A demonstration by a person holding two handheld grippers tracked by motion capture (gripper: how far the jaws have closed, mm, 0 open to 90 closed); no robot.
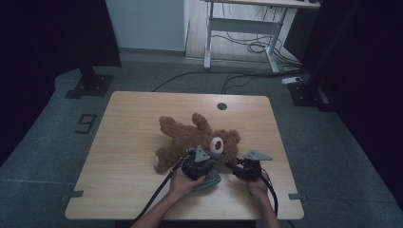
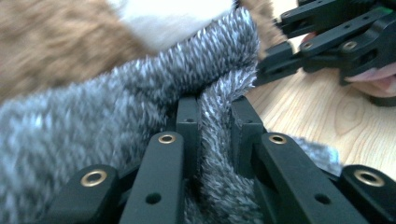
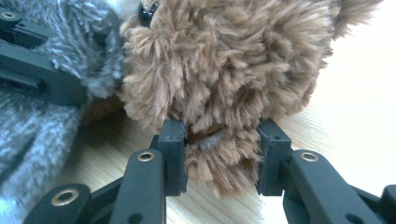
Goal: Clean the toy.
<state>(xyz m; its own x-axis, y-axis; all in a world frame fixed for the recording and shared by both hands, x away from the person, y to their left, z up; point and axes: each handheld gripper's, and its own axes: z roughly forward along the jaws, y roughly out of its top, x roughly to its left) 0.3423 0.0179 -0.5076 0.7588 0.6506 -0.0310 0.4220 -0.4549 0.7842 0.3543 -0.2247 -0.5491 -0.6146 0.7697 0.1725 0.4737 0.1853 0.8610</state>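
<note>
A brown teddy bear lies on the wooden table with its head toward the near edge. A grey fuzzy cloth lies under and beside the head. My left gripper is at the bear's muzzle. In the left gripper view it is shut on a fold of the grey cloth, with the bear's fur behind. My right gripper is on the other side of the head. Its jaws are closed on a lump of the bear's head fur, with the grey cloth at the left.
A round cable hole sits near the table's far edge. Beyond the table stand a white desk frame, loose floor cables and two black stand bases. Bare table top extends to the left and far side.
</note>
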